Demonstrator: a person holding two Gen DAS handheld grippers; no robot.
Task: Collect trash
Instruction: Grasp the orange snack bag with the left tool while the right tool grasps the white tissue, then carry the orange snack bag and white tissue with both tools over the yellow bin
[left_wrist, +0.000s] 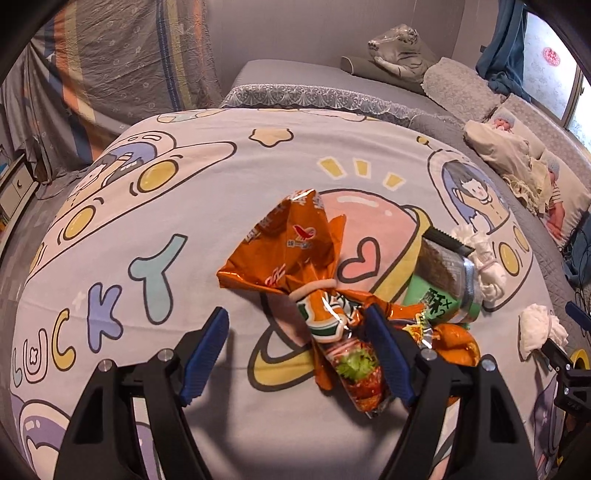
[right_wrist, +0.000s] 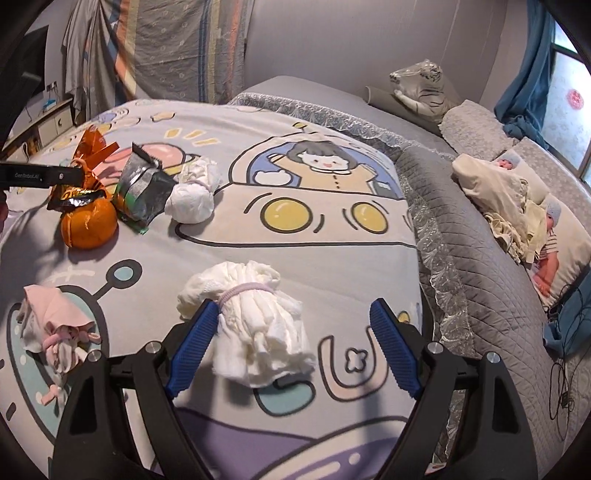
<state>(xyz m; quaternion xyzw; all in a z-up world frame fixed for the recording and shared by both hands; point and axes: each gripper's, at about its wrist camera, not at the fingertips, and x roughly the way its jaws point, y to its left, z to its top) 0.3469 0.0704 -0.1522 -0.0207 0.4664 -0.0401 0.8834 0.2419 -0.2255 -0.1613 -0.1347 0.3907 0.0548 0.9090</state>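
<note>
Now: left gripper (left_wrist: 295, 334) jaws spread wide, unclenched, over orange snack wrapper (left_wrist: 291, 251) lying on cartoon bedsheet (left_wrist: 207, 184); wrapper's lower end between blue pads, right pad touching it. Green packet (left_wrist: 443, 284) just beside wrapper. Right gripper (right_wrist: 293, 334) released, jaws apart around white tissue bundle (right_wrist: 258, 325) on sheet; left pad against bundle, right pad clear.
</note>
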